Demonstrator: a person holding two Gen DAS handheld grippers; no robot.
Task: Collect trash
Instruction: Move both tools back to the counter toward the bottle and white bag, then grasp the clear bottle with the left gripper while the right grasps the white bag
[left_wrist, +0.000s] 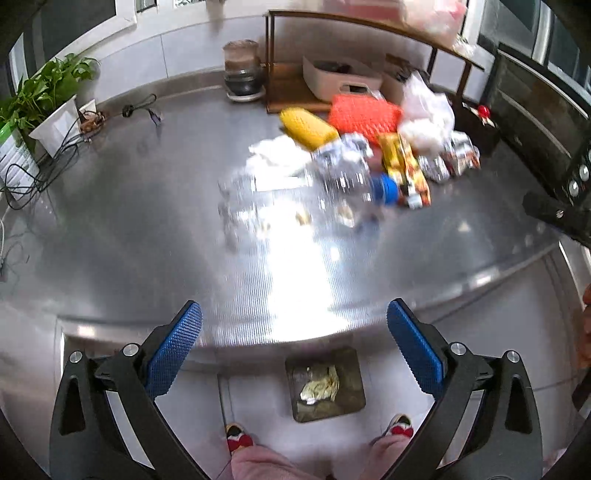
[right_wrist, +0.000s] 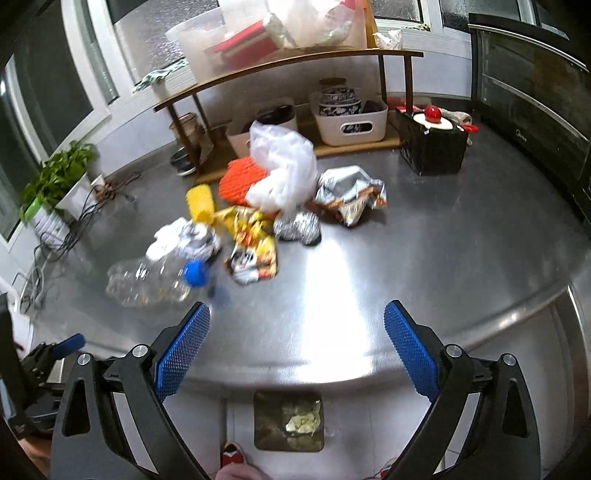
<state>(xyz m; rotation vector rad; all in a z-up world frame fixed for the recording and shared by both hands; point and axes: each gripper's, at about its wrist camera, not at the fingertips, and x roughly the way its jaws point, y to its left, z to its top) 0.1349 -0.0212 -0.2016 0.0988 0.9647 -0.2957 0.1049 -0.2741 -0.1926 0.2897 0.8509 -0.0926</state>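
A pile of trash lies on the steel counter (left_wrist: 147, 240): a crushed clear bottle with a blue cap (right_wrist: 147, 280), a yellow snack wrapper (right_wrist: 253, 243), a white plastic bag (right_wrist: 284, 173), a silver snack bag (right_wrist: 351, 192), a foil ball (right_wrist: 297, 225) and orange netting (right_wrist: 238, 181). The left wrist view shows the same pile, with the bottle's blue cap (left_wrist: 386, 189) nearest. On the floor below the counter edge stands a dark bin (left_wrist: 351, 387) (right_wrist: 266, 421) with crumpled wrappers inside. My left gripper (left_wrist: 295, 332) and right gripper (right_wrist: 297, 332) hang open above the counter's front edge, both empty.
A wooden shelf (right_wrist: 288, 59) with white baskets stands at the back. A black box with a red knob (right_wrist: 432, 147) and a dark oven (right_wrist: 535, 110) sit on the right. A potted plant (left_wrist: 48, 96) and cables are at the left. The person's slippered feet (left_wrist: 238, 439) stand by the bin.
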